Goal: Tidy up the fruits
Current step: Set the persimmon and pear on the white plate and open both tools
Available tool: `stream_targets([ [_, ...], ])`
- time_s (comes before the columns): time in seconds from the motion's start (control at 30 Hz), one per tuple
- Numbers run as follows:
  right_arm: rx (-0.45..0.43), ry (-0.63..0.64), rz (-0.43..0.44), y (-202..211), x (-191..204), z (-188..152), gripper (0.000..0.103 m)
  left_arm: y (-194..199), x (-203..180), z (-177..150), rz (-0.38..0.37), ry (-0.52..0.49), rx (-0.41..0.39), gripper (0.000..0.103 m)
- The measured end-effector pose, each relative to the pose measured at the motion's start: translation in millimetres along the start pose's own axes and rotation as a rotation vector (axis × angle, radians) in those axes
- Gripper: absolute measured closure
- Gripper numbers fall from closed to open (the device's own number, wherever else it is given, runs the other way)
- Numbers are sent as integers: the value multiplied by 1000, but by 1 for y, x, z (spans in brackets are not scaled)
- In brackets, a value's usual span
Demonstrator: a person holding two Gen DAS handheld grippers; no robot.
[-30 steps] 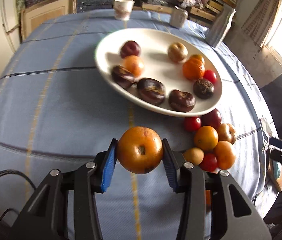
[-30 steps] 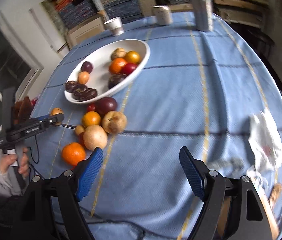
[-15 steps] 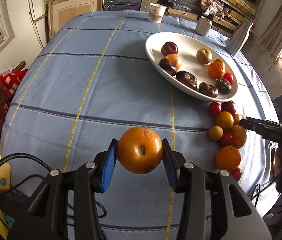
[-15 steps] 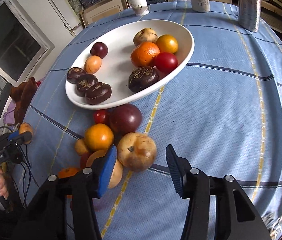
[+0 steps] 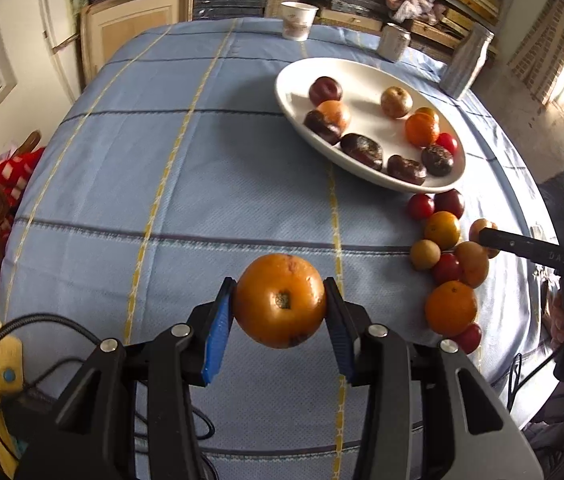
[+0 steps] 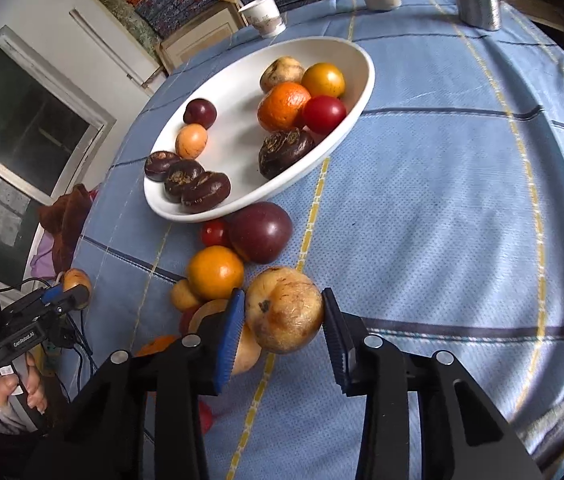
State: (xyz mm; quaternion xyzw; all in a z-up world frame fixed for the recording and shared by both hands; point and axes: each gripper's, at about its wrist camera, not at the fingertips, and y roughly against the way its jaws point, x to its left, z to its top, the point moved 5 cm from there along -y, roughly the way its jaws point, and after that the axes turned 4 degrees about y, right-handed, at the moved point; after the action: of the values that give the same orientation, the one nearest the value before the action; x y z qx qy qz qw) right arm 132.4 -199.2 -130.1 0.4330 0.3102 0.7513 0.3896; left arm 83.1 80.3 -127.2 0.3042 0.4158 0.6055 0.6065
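Observation:
My left gripper (image 5: 279, 286) is shut on a large orange fruit (image 5: 280, 314) and holds it above the blue checked cloth (image 5: 202, 180), well short and left of the white oval bowl (image 5: 293, 80). The bowl (image 6: 361, 92) holds several dark, orange, red and tan fruits. A pile of loose fruits (image 6: 216, 272) lies on the cloth beside the bowl's near rim. My right gripper (image 6: 283, 296) is at that pile, its jaws closing on a tan, speckled fruit (image 6: 285, 316), and both blue pads touch its sides. In the left wrist view the right gripper (image 5: 485, 236) reaches into the pile (image 5: 441, 230).
A paper cup (image 5: 299, 20), a can (image 5: 393, 42) and a silver bottle (image 5: 465, 64) stand at the table's far edge. Cables hang off the near edge. A person's hand (image 6: 22, 384) grips the left tool's handle. Stacked boards and a door lie beyond the table.
My right gripper came down and forward onto the fruit pile, and its jaws narrowed from wide open to around the tan fruit. My left gripper drew back from the bowl with the orange fruit.

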Motion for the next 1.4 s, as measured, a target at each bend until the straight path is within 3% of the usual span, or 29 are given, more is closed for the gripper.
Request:
stream_targets([
  [0.17,-99,-44,-63,35,8,6,64,-1,-5,24,-51,-81,-16,60],
  [0.43,-203,-54,-125,67,42,26,64,6,-27,99,-131,-216,-95,60],
  [0.63,-169,81,-104,40,62,58,64,-19,-64,154,-146,-240,-126,60],
  [0.87,-101,197,-64,-16,68,94,64,-70,-105,199,-143,-235,-98,59],
  [1.17,-44,298,-6,-63,69,115,64,-137,-114,214,-111,-185,-17,59],
  [1.4,-3,341,8,-83,66,119,63,-156,-120,211,-97,-186,4,57],
])
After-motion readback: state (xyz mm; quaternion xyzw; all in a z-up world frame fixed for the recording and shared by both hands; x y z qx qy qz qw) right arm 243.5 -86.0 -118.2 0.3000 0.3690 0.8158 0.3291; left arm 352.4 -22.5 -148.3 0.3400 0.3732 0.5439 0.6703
